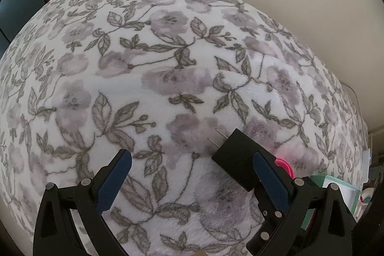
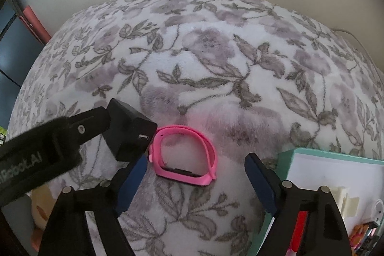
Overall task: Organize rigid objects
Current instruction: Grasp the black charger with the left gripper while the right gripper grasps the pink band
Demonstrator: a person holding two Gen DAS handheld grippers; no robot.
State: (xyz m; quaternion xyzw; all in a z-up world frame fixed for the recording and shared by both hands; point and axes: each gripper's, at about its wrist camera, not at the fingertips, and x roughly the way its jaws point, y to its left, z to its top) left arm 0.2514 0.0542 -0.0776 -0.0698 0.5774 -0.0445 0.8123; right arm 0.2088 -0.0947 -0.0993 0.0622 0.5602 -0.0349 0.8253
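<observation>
The left gripper (image 1: 192,174) is low over the floral blanket (image 1: 168,64), fingers spread wide, pointing toward 12 o'clock. A black charger (image 1: 237,157) lies against its right finger (image 1: 271,179), prongs toward 10 o'clock, not clamped. The right gripper (image 2: 194,174) is also wide, with nothing between its fingers. A pink band (image 2: 184,155) lies just ahead of it. A teal box (image 2: 336,174) sits at 4 o'clock.
</observation>
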